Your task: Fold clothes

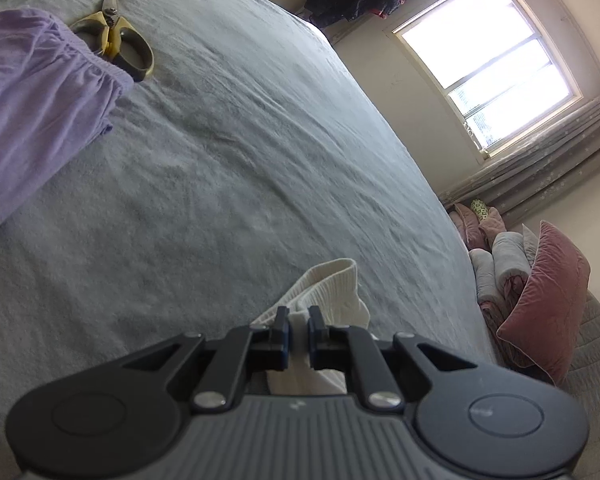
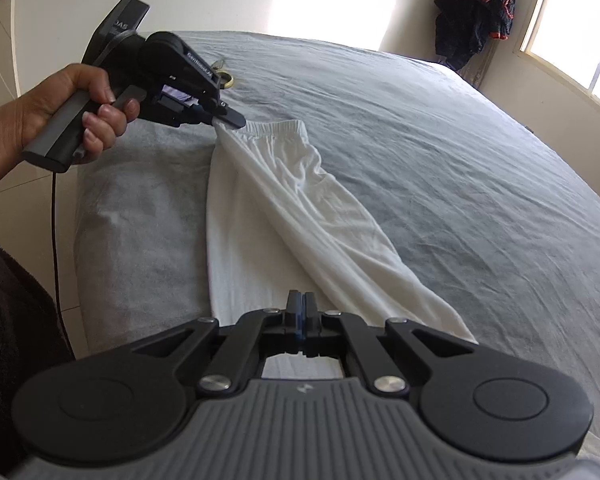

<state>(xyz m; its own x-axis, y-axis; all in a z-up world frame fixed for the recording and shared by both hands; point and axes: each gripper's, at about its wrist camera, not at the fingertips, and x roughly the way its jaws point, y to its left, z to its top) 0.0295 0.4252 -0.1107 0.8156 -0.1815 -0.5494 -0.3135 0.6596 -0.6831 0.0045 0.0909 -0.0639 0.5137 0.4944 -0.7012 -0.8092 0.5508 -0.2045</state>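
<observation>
While the white trousers (image 2: 300, 200) lie stretched along the near edge of the grey bedspread (image 2: 460, 140), I hold them at both ends. My left gripper (image 1: 298, 322) is pinched on the elastic waistband (image 2: 276, 126), with white cloth filling the narrow gap between its pads; in the right wrist view my left hand (image 2: 68, 116) grips its handle above the corner of the bed, and the waistband corner is lifted slightly off the bedspread at that point. My right gripper (image 2: 300, 304) has its pads pressed fully together over the leg end of the trousers; whether cloth is caught between them cannot be told from this view.

The trousers run in a long diagonal band from the left gripper toward the right gripper, one leg folded over the other, with loose creases along the upper layer.

Elsewhere on the bedspread, a lilac garment (image 1: 32, 100) lies at the far left, and yellow-handled shears (image 1: 116, 40) rest just beside its gathered edge, partly under it. Pink and grey cushions (image 1: 540, 300) are piled beyond the bed, below the window (image 1: 488, 60)
</observation>
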